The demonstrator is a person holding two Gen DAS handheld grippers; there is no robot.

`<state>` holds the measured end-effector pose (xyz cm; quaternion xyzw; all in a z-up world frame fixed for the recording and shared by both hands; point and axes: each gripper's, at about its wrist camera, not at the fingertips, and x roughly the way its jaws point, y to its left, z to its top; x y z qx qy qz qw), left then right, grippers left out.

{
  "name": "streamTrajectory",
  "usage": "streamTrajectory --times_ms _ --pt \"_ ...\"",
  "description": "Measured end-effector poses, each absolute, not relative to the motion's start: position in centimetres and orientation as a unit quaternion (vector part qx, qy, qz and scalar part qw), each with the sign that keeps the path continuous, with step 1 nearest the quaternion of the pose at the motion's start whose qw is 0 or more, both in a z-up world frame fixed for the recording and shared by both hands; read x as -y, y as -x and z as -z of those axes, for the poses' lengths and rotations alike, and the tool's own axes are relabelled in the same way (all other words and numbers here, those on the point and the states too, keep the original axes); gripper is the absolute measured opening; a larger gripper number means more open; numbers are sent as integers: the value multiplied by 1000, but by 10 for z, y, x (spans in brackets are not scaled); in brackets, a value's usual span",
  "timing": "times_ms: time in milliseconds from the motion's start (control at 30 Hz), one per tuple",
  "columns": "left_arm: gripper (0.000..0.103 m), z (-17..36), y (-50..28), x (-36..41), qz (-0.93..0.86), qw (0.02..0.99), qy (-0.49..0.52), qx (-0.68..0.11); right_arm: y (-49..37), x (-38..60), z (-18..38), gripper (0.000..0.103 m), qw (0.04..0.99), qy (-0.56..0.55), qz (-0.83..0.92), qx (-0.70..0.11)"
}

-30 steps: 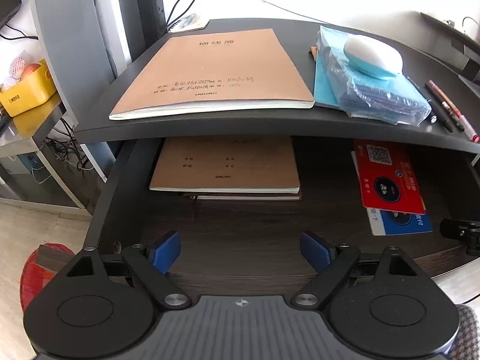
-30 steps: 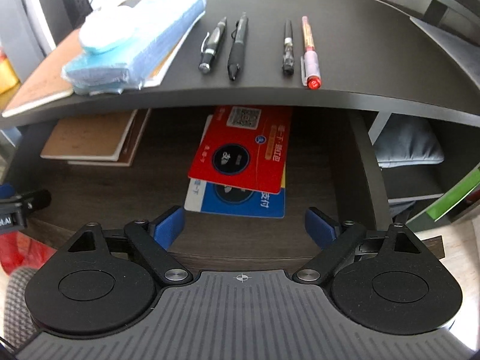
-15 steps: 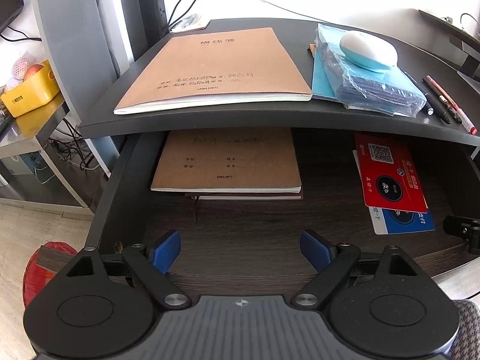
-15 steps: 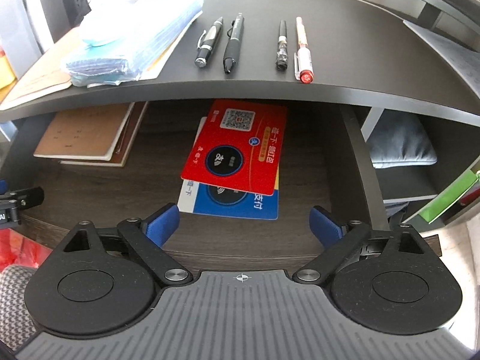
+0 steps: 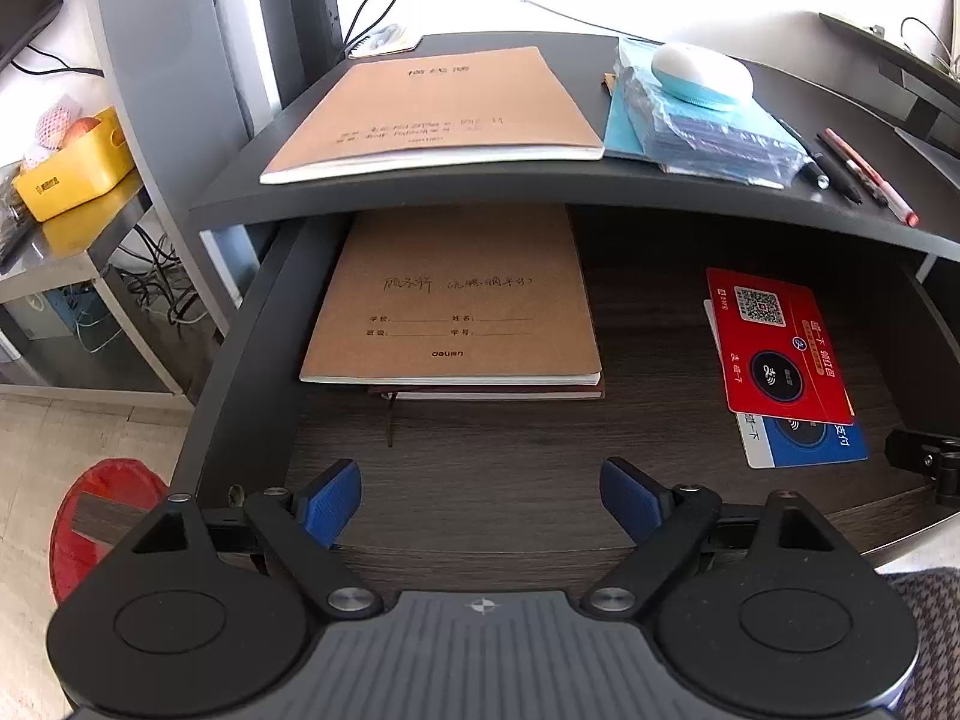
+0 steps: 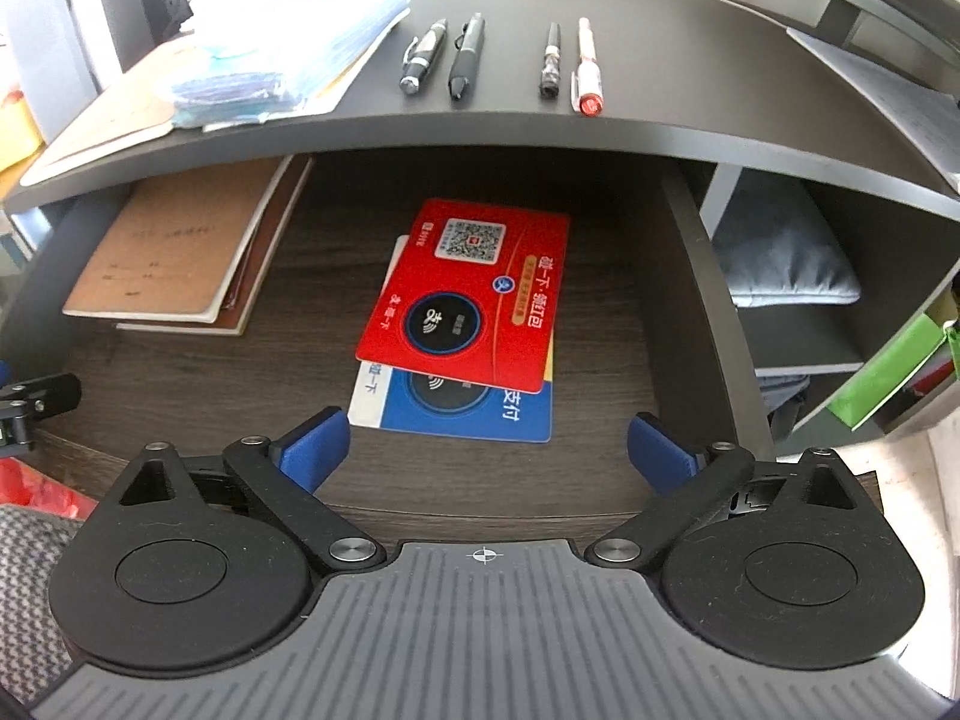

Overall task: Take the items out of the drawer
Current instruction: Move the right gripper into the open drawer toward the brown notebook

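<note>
The dark wood drawer (image 5: 510, 468) is pulled out under the desk top. In it, a brown notebook (image 5: 456, 306) lies on a darker book at the left; it also shows in the right wrist view (image 6: 174, 252). A red card (image 5: 774, 348) lies on a blue card (image 5: 810, 444) at the right, also seen from the right wrist as red card (image 6: 468, 300) over blue card (image 6: 474, 414). My left gripper (image 5: 480, 501) is open and empty over the drawer's front edge. My right gripper (image 6: 486, 450) is open and empty just before the cards.
On the desk top lie another brown notebook (image 5: 438, 114), a blue plastic-wrapped pack (image 5: 708, 126) with a white and teal object on it, and several pens (image 6: 498, 60). A yellow bin (image 5: 72, 174) stands left; shelves (image 6: 798, 300) stand right.
The drawer has come further out from under the desk top, showing more of the notebook and cards. Both grippers stay open and empty at its front edge.
</note>
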<state>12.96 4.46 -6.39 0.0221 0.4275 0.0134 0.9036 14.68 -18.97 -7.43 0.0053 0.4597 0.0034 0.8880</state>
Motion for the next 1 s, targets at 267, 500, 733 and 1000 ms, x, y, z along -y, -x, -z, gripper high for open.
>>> streamTrajectory --times_ms 267,500,733,1000 --pt "87 66 -109 -46 -9 902 -20 -431 -133 190 76 102 881 -6 -7 -473" --pt "87 66 -96 -45 -6 900 -20 -434 -128 192 78 101 875 -11 -20 -484" --pt "87 67 -96 -44 -9 901 -23 -433 -127 192 78 100 872 -13 -22 -488" --pt "86 66 -103 -50 5 898 -11 -440 -132 190 76 99 872 -11 -21 -488"
